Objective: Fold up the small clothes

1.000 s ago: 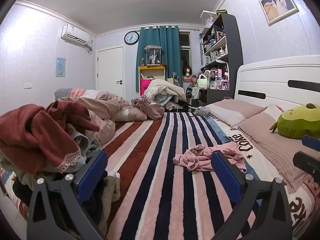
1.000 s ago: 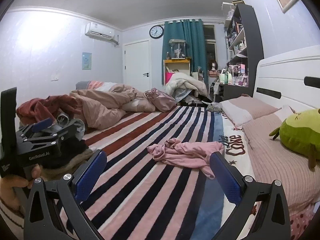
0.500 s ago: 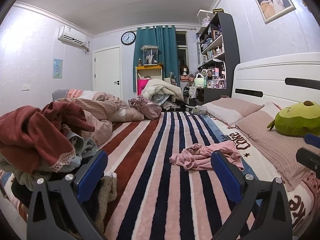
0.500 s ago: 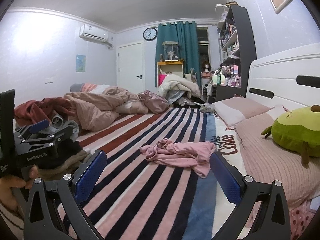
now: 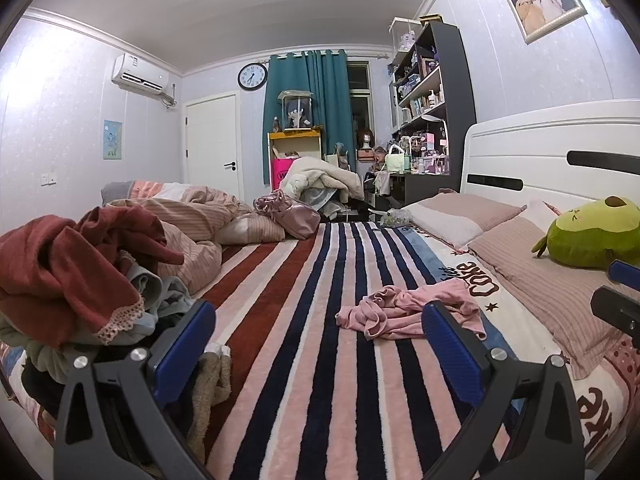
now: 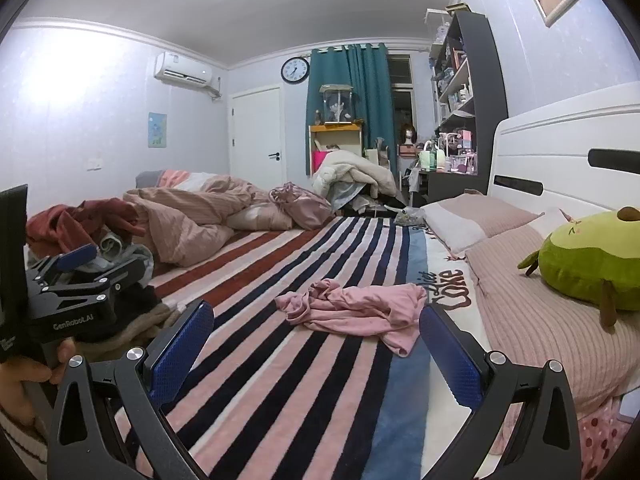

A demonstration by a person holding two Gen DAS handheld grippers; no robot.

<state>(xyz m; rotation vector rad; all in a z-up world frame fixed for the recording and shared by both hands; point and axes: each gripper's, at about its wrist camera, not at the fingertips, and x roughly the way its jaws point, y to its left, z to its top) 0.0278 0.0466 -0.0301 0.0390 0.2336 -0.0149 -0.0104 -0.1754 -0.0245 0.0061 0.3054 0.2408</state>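
Observation:
A crumpled pink garment (image 5: 404,312) lies on the striped blanket (image 5: 320,320), ahead of both grippers; it also shows in the right wrist view (image 6: 356,312). My left gripper (image 5: 316,344) is open and empty, short of the garment. My right gripper (image 6: 316,344) is open and empty, also short of it. The left gripper shows at the left of the right wrist view (image 6: 76,280). A pile of unfolded clothes, dark red on top (image 5: 68,272), sits at the left, also in the right wrist view (image 6: 80,224).
A green plush toy (image 5: 592,236) lies on the pink pillows (image 5: 540,272) by the white headboard (image 5: 552,160) at right. A bunched pink duvet (image 5: 192,220) lies at far left. Shelves (image 5: 428,120) and a cluttered desk stand beyond the bed.
Both grippers have shifted slightly; the pink garment sits a little lower and more to the left in both views. Both stay open and empty.

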